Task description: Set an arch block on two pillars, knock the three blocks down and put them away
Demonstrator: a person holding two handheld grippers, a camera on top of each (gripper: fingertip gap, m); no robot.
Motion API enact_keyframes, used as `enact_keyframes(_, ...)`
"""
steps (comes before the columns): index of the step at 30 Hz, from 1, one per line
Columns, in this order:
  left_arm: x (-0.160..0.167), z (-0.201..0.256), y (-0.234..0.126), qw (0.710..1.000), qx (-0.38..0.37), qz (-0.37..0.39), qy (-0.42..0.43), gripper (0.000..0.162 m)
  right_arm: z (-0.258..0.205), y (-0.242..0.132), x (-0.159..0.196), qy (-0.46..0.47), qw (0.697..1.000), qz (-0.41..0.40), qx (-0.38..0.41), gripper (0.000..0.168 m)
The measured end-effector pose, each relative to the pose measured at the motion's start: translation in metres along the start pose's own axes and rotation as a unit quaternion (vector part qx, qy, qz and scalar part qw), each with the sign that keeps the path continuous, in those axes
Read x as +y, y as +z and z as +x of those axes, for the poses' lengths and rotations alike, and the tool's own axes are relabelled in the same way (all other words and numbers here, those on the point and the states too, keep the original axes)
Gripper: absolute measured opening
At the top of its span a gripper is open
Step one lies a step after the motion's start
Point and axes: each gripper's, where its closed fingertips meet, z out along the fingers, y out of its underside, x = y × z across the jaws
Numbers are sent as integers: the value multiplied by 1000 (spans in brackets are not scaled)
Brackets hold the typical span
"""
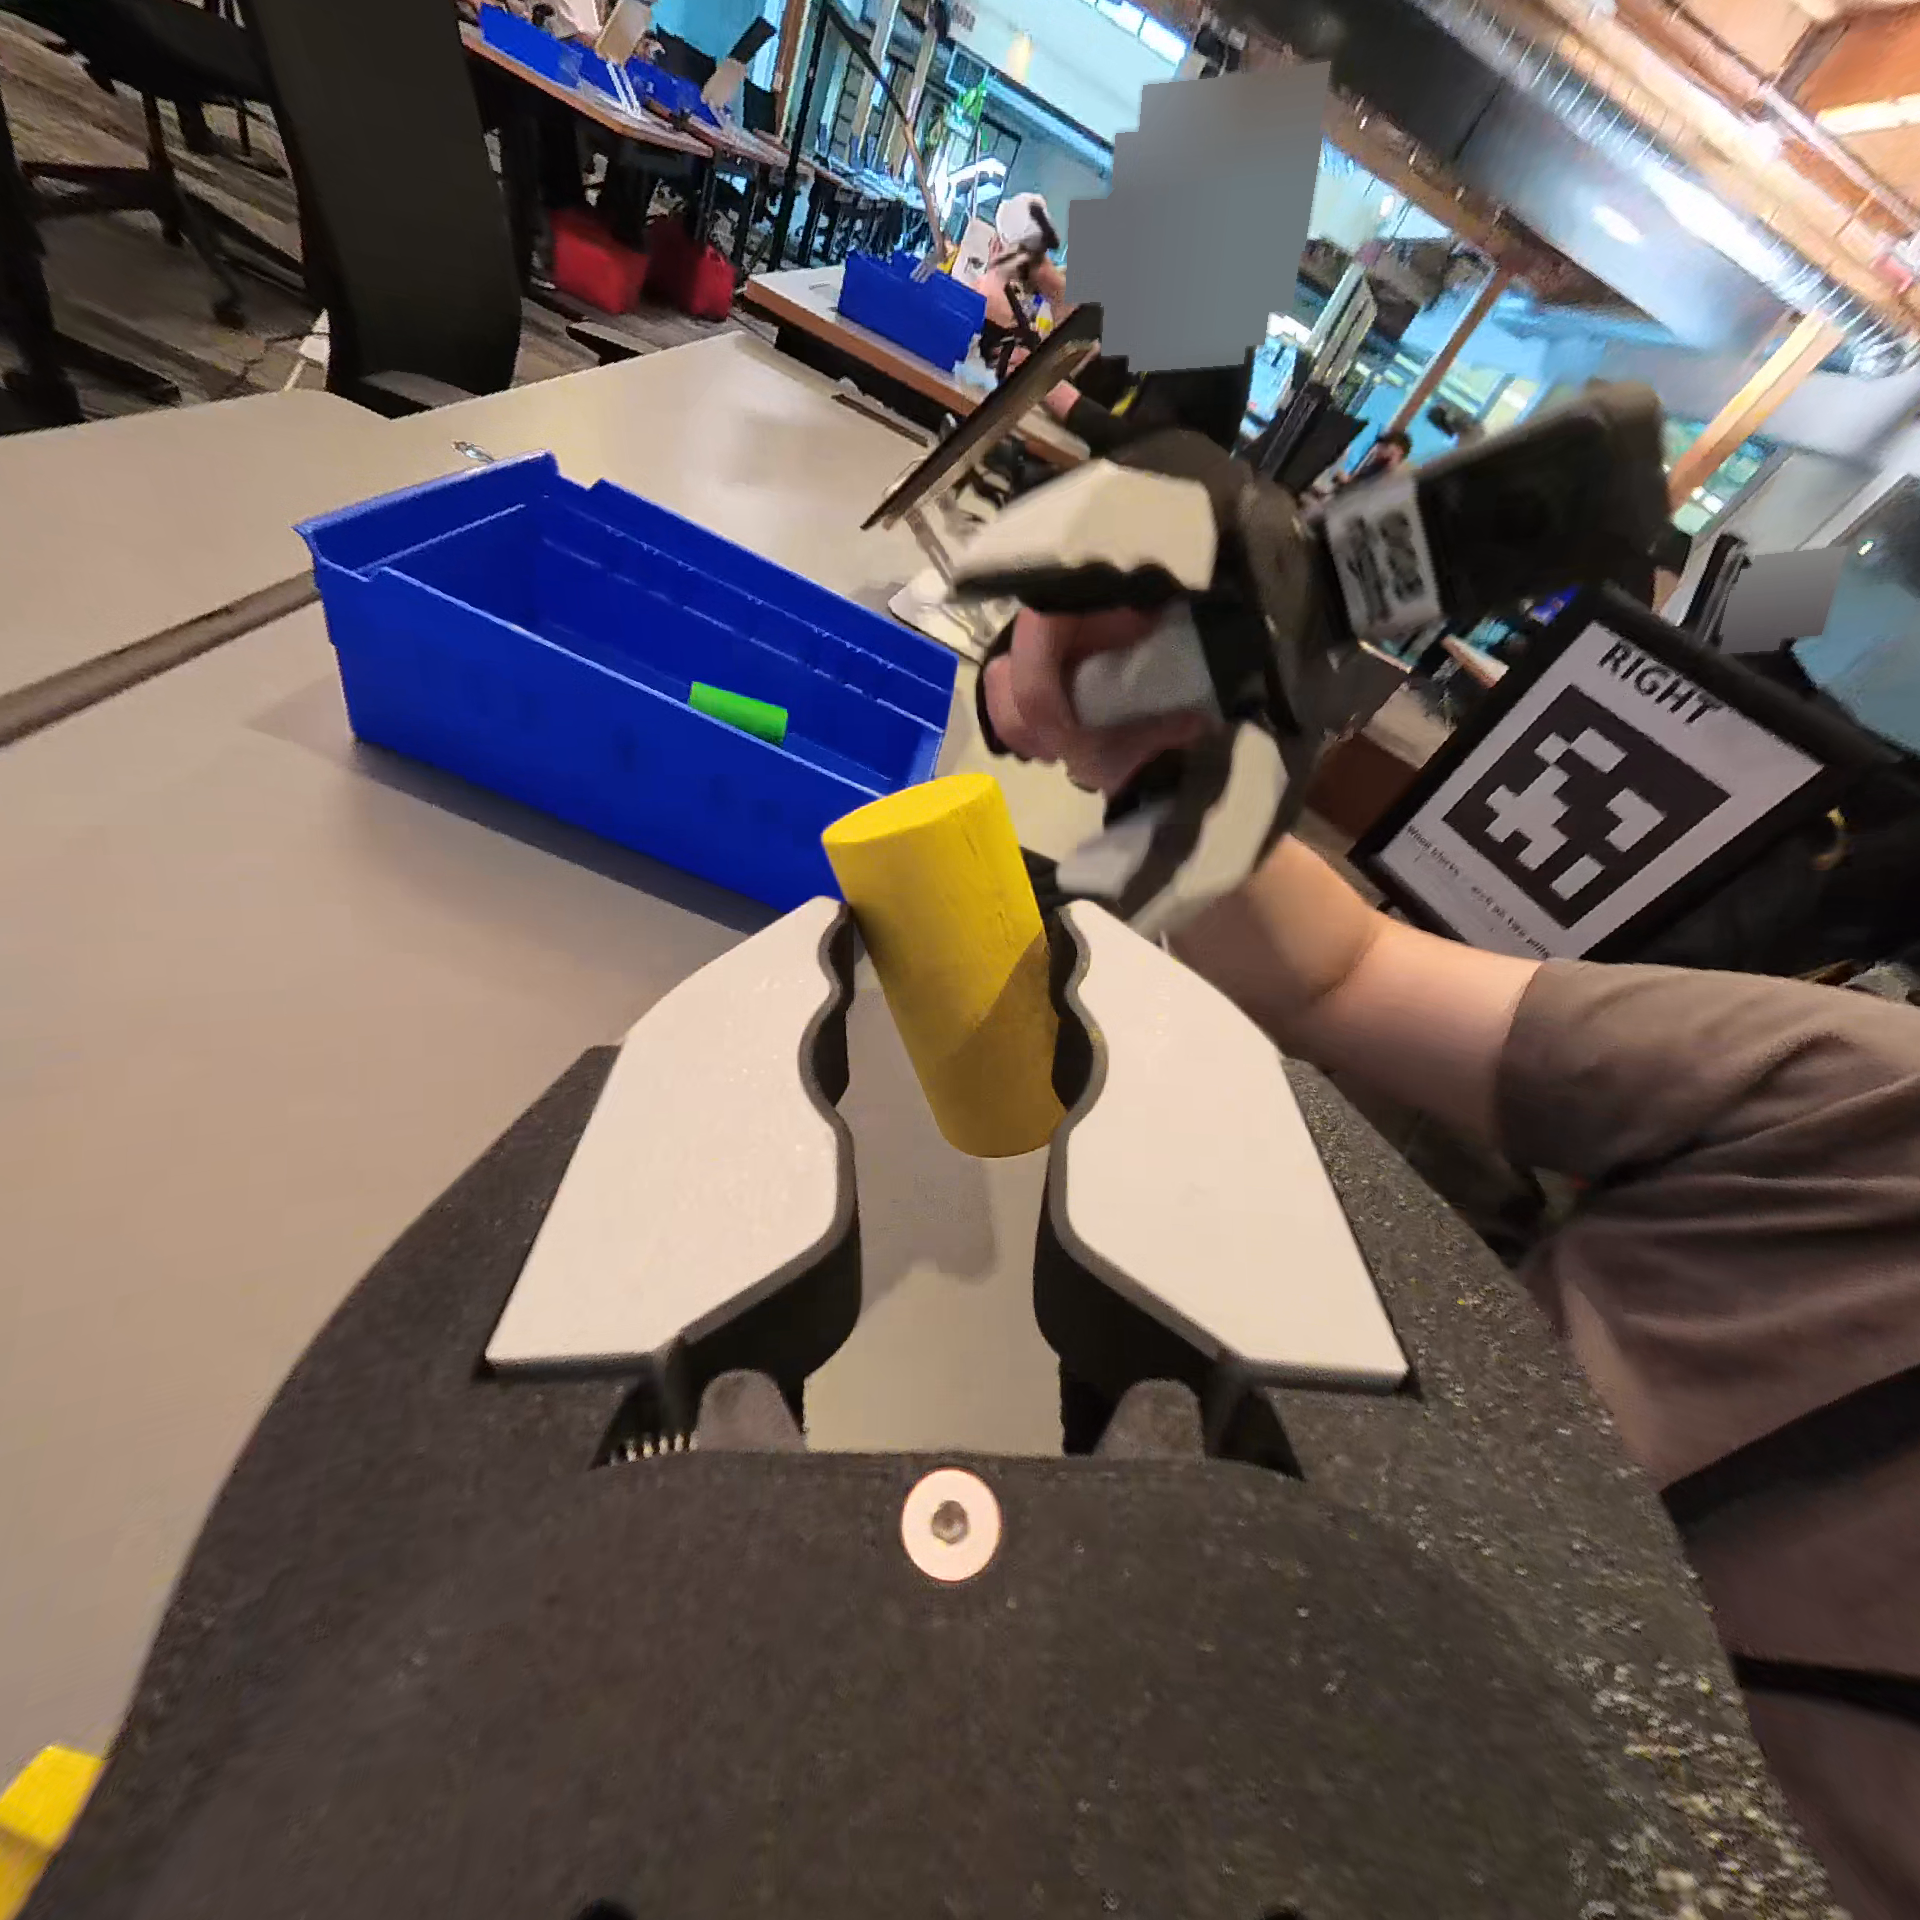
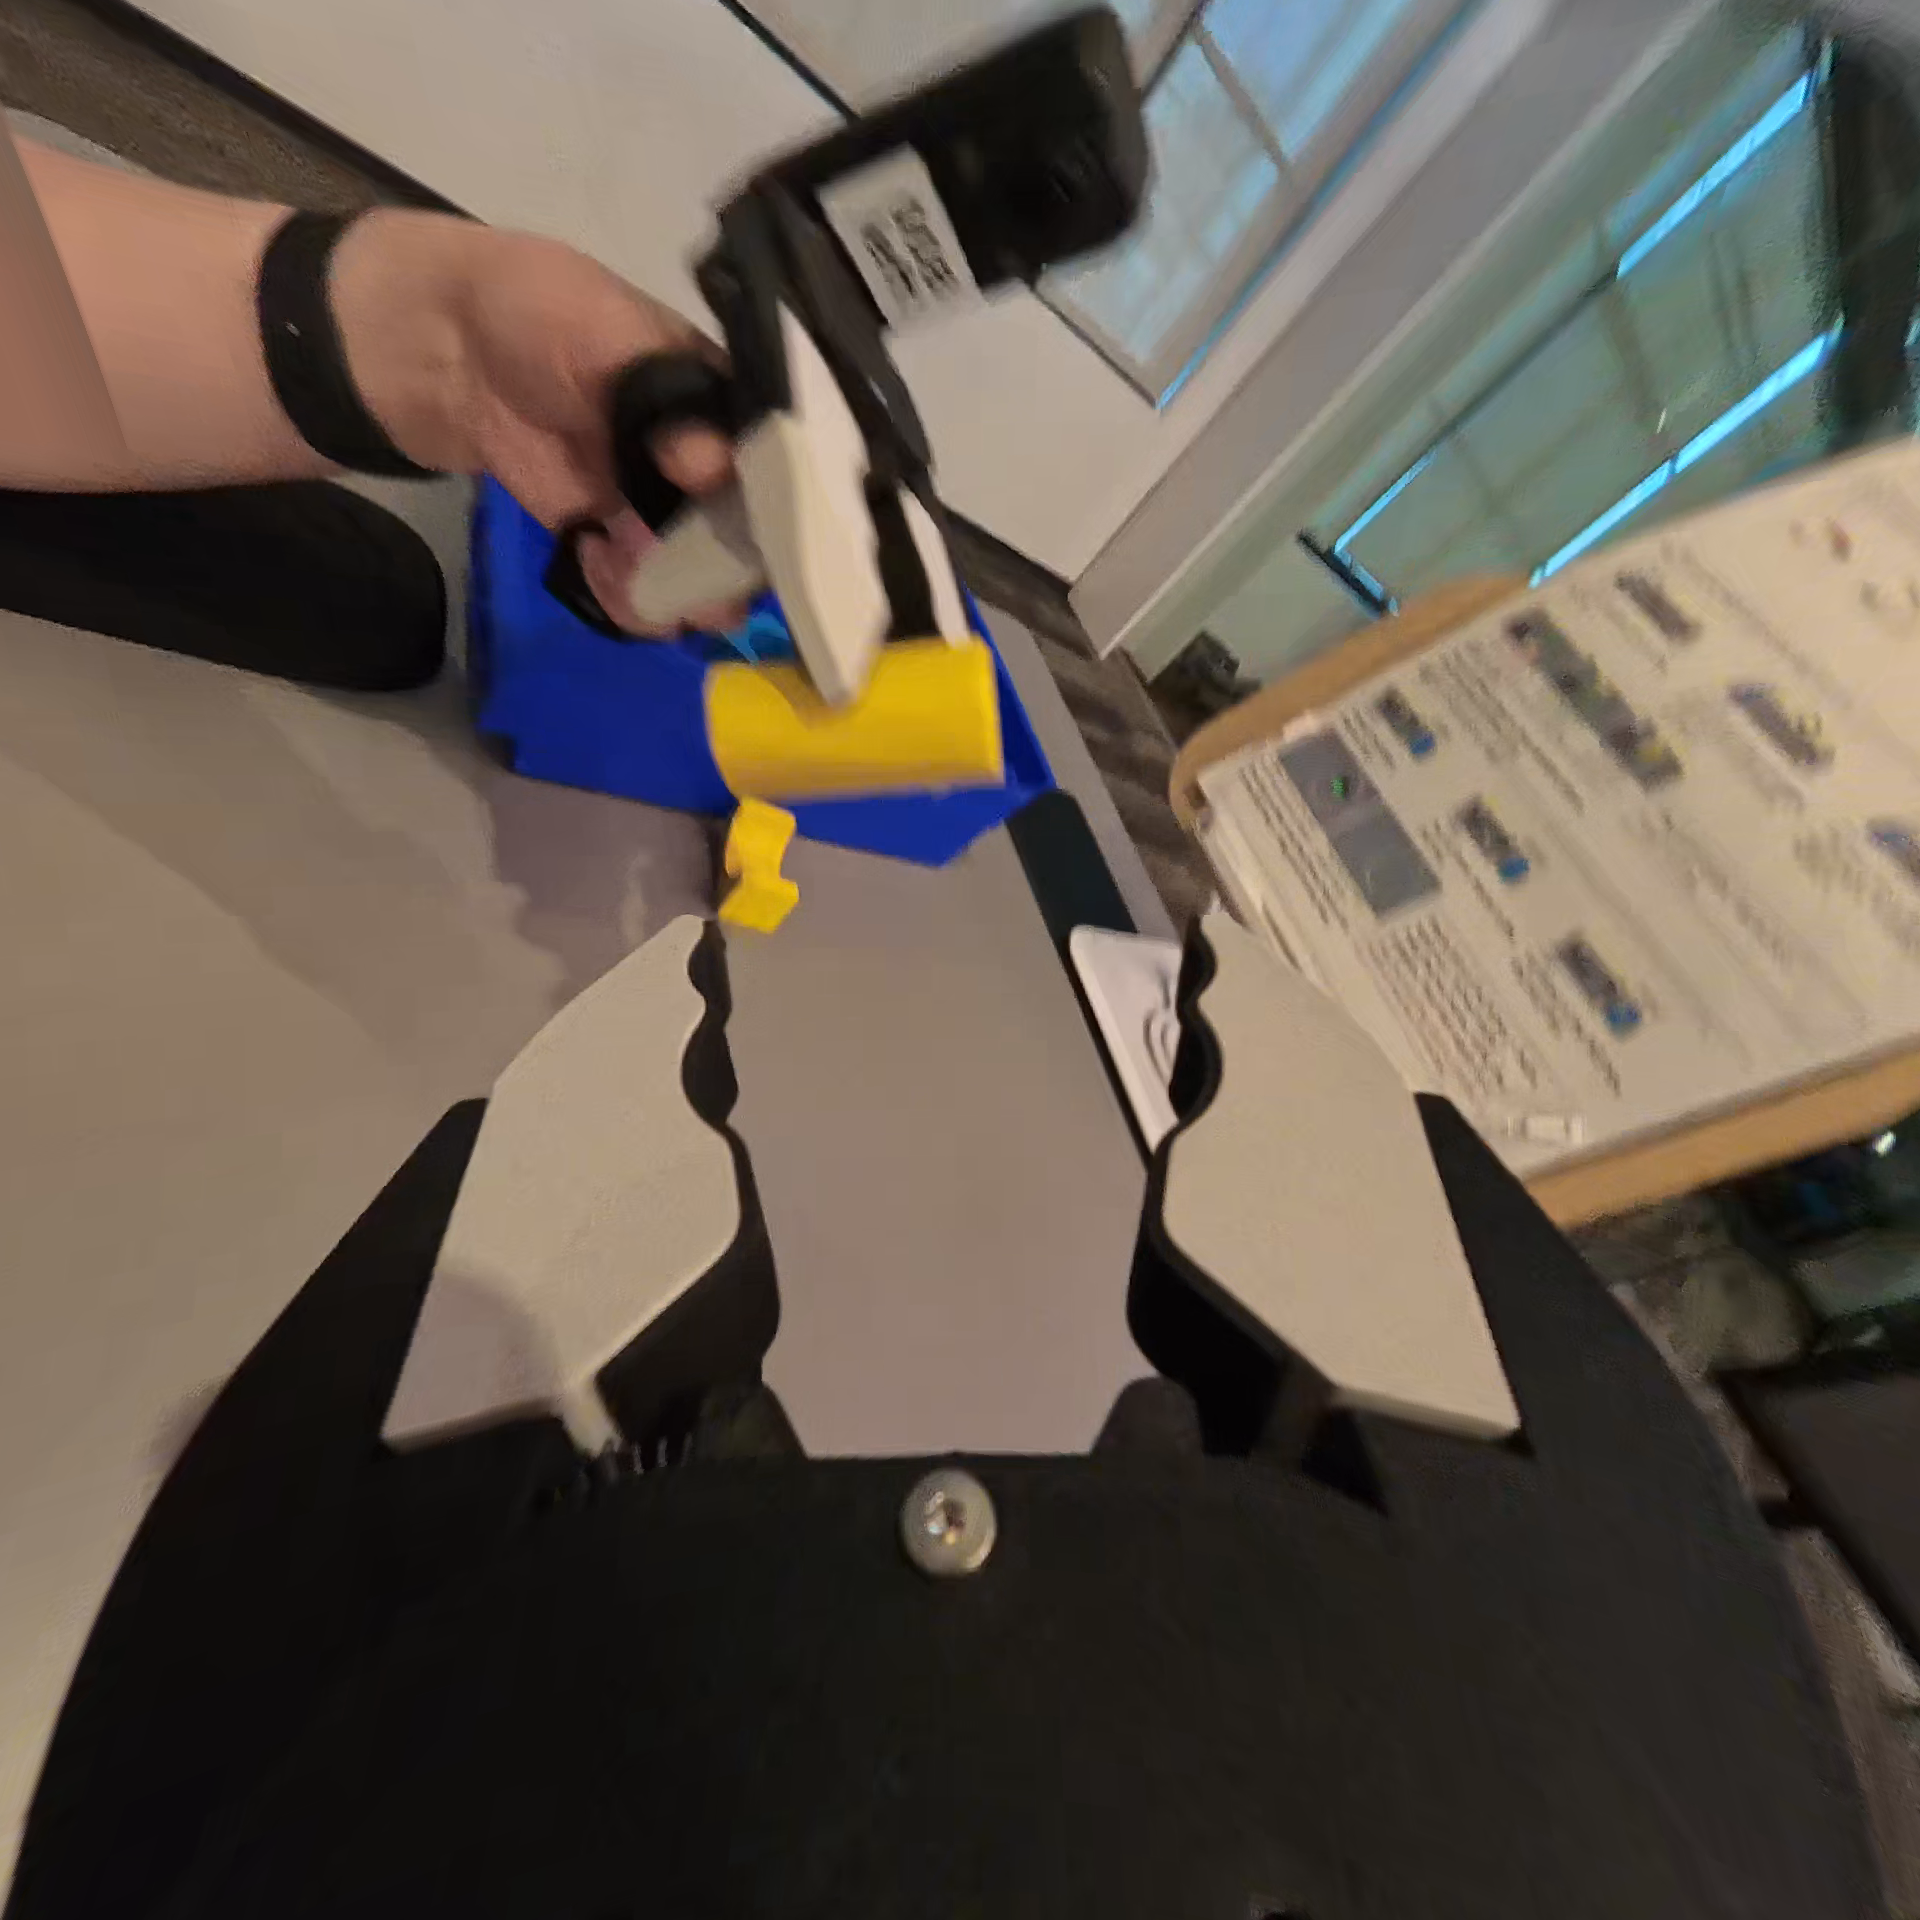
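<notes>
1. Between the two grey fingers of the left gripper (image 1: 951,914) sits a yellow cylinder block (image 1: 951,961), pinched across its side and tilted, its flat top end leaning up and to the left, clear of the grey table (image 1: 260,1039).
2. From the right wrist view the same left gripper (image 2: 883,665) shows farther off, with a hand (image 2: 499,353) on its handle; the yellow cylinder (image 2: 852,727) lies crosswise between its fingertips, in front of the blue bin (image 2: 582,707).
3. That blue bin (image 1: 582,717) stands on the table beyond the held cylinder, to the left, open at the top. A green block (image 1: 738,712) lies inside it, low against the near wall.
4. On the table, just beyond the left fingertip of the right gripper, rests a small yellow piece (image 2: 758,862), near the bin's lower edge; it is blurred, so its shape cannot be told for sure.
5. Right gripper (image 2: 940,935): its fingers are spread wide with only bare tabletop between them, gripping nothing. In the left wrist view it (image 1: 1049,727) is raised above the table to the right of the bin, held by a hand (image 1: 1060,696), fingers parted.
6. At the bottom left corner of the left wrist view, part of another yellow block (image 1: 36,1808) shows on the table, mostly cut off by the frame.
</notes>
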Motion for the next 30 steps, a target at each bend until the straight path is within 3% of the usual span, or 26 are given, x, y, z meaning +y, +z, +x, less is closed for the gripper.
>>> enact_keyframes(3,1,1,2,1000,10,6,-11,36,-21,31,-19,-32,999,18,6,85)
enact_keyframes(6,1,1,4,1000,9,11,-12,36,-26,55,-14,-28,1000,0,14,81)
enact_keyframes(7,1,-1,4,1000,6,8,-8,36,-21,59,-10,-29,999,-8,35,71)
enact_keyframes(10,2,-4,-7,1000,5,-13,-4,38,-15,58,-7,-25,998,-7,50,70)
enact_keyframes(13,12,-43,-32,987,-139,-75,27,54,8,37,6,-7,996,-36,80,70)
enact_keyframes(17,59,-91,-52,928,-305,-215,-7,52,69,-15,86,98,968,-190,134,70)
enact_keyframes(19,81,-113,-53,891,-368,-267,-13,55,92,-49,145,165,930,-286,162,70)
enact_keyframes(22,106,-149,-71,810,-479,-338,0,57,102,-96,219,246,864,-396,192,70)
enact_keyframes(27,127,-169,-89,736,-547,-399,-17,55,84,-136,290,327,784,-487,205,71)
enact_keyframes(30,128,-173,-90,723,-557,-408,-14,47,73,-143,313,349,760,-512,197,71)
